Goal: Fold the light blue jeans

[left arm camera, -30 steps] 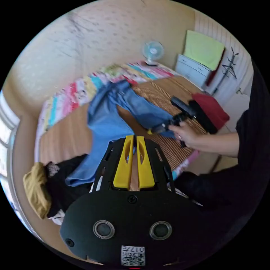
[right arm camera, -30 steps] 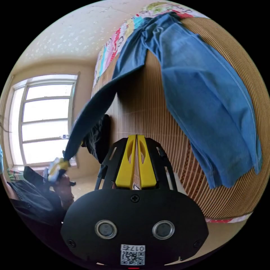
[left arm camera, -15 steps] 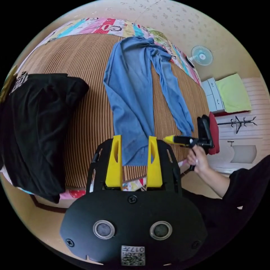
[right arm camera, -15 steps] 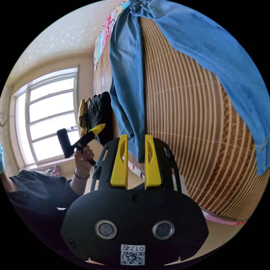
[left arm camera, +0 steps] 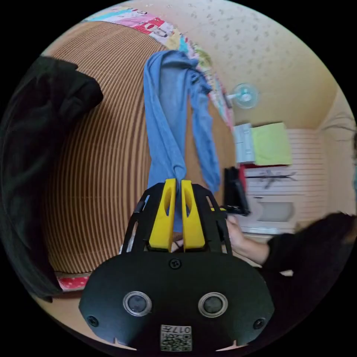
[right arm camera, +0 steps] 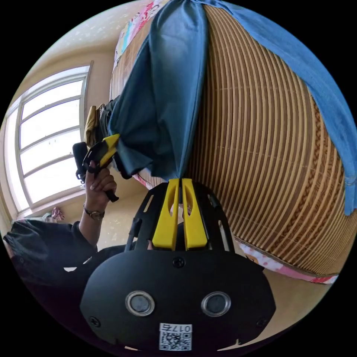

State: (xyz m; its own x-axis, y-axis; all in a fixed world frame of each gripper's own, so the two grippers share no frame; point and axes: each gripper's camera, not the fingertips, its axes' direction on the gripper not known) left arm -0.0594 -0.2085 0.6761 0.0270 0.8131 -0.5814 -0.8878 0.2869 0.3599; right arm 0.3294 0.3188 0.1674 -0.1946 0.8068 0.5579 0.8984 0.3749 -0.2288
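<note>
Left gripper view: the left gripper (left arm camera: pixel 176 186) sits at lower centre, its yellow jaws drawn together on the hem of one leg of the light blue jeans (left arm camera: pixel 163 122); the cloth bunches into the tips and shows between the jaws; the jeans run up the middle of the frame over the striped bamboo mat (left arm camera: pixel 108 148), the second leg hanging free to the right of the first; a black garment (left arm camera: pixel 33 141) lies along the left edge; a fan (left arm camera: pixel 244 95) and a white cabinet (left arm camera: pixel 243 148) stand at centre right.

Right gripper view: the right gripper (right arm camera: pixel 180 183) at lower centre has its jaws pressed together on a gathered corner of the same leg; that leg fills the upper centre, the other leg curves down the right edge; the left gripper (right arm camera: pixel 106 147) shows at centre left, jaws closed on the far corner of that hem, held by a hand (right arm camera: pixel 98 184); a window (right arm camera: pixel 44 141) lies at the left.
</note>
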